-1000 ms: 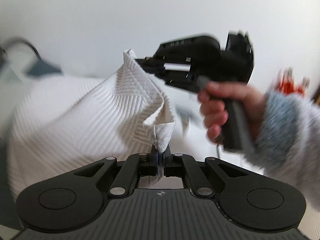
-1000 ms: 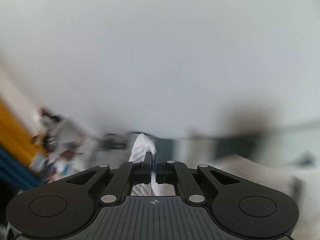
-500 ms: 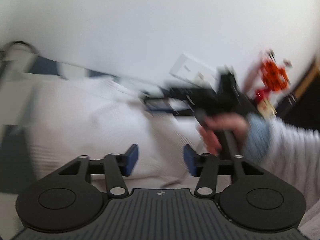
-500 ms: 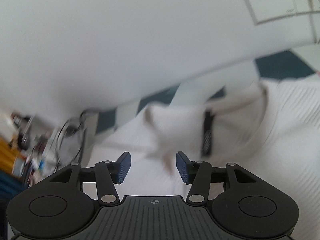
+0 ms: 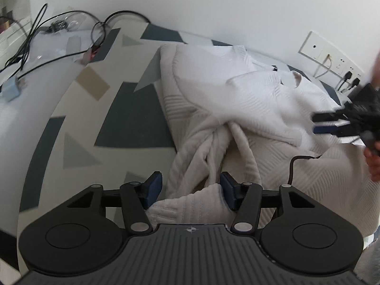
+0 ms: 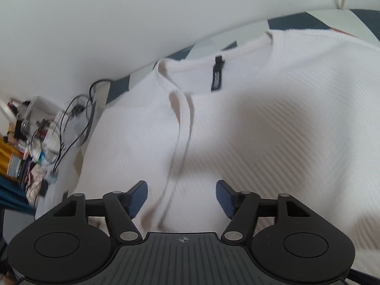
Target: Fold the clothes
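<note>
A white ribbed sweater (image 5: 256, 109) lies crumpled on a patterned surface (image 5: 123, 118), one sleeve bunched toward the camera. My left gripper (image 5: 191, 190) is open low over the sleeve, and a fold of cloth lies between its spread blue pads without being pinched. At the right edge of the left wrist view, the right gripper (image 5: 330, 124) appears, held by a hand (image 5: 374, 163). In the right wrist view my right gripper (image 6: 181, 197) is open above the sweater's body (image 6: 261, 130), below the neckline and its black label (image 6: 217, 76).
Black cables (image 5: 30, 38) and a small blue box (image 5: 10, 90) lie at the far left of the surface. A wall socket plate (image 5: 325, 57) with plugs sits at the right. Cluttered items (image 6: 28, 137) stand at the left in the right wrist view.
Both grippers held the sweater up, each shut on the cloth, one second ago. They have since opened and let it drop, and both now hover low over the crumpled sweater.
</note>
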`<state>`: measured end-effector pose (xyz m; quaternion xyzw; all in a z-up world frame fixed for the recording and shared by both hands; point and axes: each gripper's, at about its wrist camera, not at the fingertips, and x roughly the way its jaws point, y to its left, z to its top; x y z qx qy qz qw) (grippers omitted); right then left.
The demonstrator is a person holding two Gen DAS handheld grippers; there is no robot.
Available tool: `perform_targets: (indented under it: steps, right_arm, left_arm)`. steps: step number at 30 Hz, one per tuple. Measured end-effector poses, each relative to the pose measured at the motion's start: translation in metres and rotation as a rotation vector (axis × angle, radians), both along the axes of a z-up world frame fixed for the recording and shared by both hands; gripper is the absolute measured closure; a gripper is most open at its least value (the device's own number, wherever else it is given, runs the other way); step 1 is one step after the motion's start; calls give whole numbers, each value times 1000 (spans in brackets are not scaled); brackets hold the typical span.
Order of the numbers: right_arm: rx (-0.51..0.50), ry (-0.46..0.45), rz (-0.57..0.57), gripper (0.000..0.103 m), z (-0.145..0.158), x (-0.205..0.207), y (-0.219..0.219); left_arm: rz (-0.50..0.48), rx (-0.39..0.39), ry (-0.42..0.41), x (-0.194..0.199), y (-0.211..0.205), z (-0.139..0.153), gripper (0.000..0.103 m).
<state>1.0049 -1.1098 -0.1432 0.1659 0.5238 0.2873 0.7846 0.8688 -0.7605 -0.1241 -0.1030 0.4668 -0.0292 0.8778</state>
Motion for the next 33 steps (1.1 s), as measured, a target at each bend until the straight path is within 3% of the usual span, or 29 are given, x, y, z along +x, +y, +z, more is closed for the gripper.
perform_targets:
  steps: [3,7,11,14,16,17,20,25,29,33]
  right_arm:
    - [-24,-6,54,17,3,-18,-5]
    - [-108,-78,194,16,5,-40,21]
    - [-96,-84,191,19,-8,-43,38]
    - [-80,-77,194,34,-8,-53,44]
    - [-90,-73,188,58,-6,-64,46]
    - [-99,-73,182,76,-5,-71,46]
    - [-109,-80,142,92,0,-98,44]
    - [-163,-150,97,95,12,-156,50]
    - [-238,-200,97,95,9,-197,64]
    - [-199,-179,-2,95,1,-223,55]
  left_arm:
    - [65,9,6,-12,4,-1,45]
    - [169,28,38,-27,2,14,45]
    - [202,4,48,-48,2,27,45]
    - [275,-103,75,-71,20,34,44]
    - [310,-159,72,-85,35,35,44]
    - [316,-167,60,-91,42,37,44]
    - [290,-162,27,-107,56,42,44]
    - [223,-210,-4,-138,69,39,43]
    - [262,-72,22,-141,59,29,43]
    - [199,-130,42,-134,52,23,43]
